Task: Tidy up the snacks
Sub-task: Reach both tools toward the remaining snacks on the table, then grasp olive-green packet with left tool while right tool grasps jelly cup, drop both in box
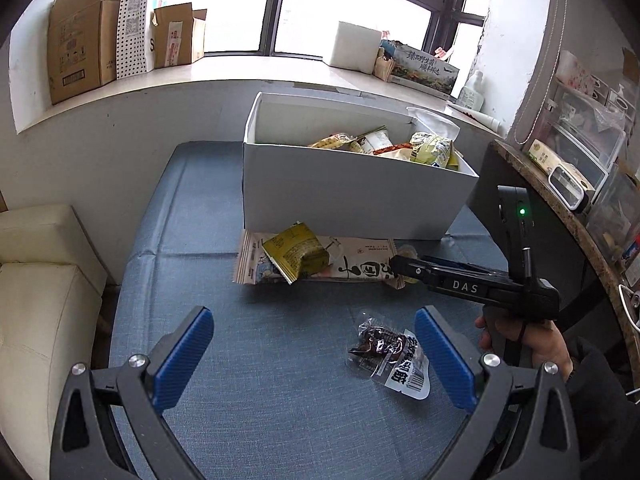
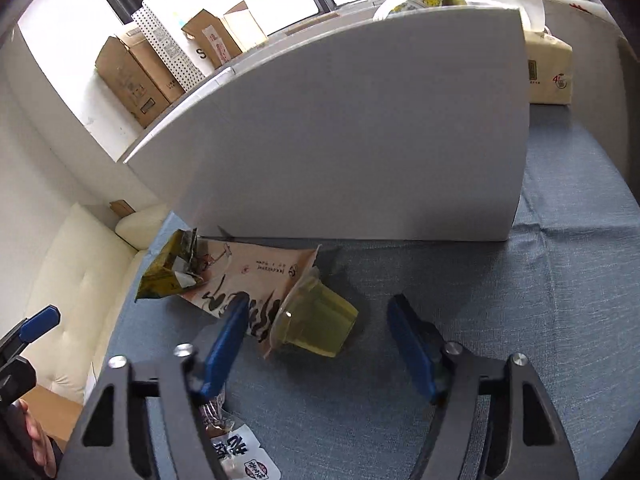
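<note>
step: right gripper [image 2: 316,332] spread astride jelly cup [image 2: 320,320] before white box [image 2: 360,140] | left gripper [image 1: 314,354] spread, empty | next: likely pinch gently, lift into box

"DAS" in white capitals on the right gripper [image 1: 404,264] arm, at 4 o'clock from the white box [image 1: 344,196]; other package print illegible

sill: cardboard boxes [image 1: 80,48] | left: cream sofa [image 1: 40,280] | tissue pack [image 2: 548,68]
</note>
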`<state>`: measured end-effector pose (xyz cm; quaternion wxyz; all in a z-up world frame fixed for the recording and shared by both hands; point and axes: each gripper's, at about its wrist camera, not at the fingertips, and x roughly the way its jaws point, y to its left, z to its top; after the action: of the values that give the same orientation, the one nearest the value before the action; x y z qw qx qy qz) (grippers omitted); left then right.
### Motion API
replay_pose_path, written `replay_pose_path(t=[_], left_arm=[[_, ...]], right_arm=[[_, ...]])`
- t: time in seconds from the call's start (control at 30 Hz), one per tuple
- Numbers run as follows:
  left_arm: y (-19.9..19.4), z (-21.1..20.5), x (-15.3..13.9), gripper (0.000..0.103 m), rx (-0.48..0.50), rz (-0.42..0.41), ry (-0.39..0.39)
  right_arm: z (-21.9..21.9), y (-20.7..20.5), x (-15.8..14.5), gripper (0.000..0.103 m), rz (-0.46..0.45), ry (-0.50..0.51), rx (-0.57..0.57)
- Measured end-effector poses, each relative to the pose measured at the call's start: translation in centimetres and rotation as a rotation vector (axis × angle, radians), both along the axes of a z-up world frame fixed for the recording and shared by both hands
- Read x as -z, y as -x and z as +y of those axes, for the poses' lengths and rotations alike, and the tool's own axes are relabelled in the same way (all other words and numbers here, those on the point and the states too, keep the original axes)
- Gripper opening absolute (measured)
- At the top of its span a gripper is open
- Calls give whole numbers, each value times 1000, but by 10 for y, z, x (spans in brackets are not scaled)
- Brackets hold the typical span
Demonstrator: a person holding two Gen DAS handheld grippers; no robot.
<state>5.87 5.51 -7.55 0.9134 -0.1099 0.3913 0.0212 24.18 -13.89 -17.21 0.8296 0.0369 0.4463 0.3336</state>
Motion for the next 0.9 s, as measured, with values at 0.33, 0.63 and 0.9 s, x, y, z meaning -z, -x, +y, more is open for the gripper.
replay_pose_path(t=[0.33, 0.63, 0.9], left_arm=[[-2, 7, 9, 102, -16, 21, 0], [-36, 7, 26, 102, 4, 64, -10], [-102, 6, 58, 102, -21, 160, -23]], right_arm=[[-11, 23, -10, 38, -50, -19, -26], [-44, 44, -25, 33, -114, 8, 7], [-62, 61, -33, 33, -129, 10, 30]])
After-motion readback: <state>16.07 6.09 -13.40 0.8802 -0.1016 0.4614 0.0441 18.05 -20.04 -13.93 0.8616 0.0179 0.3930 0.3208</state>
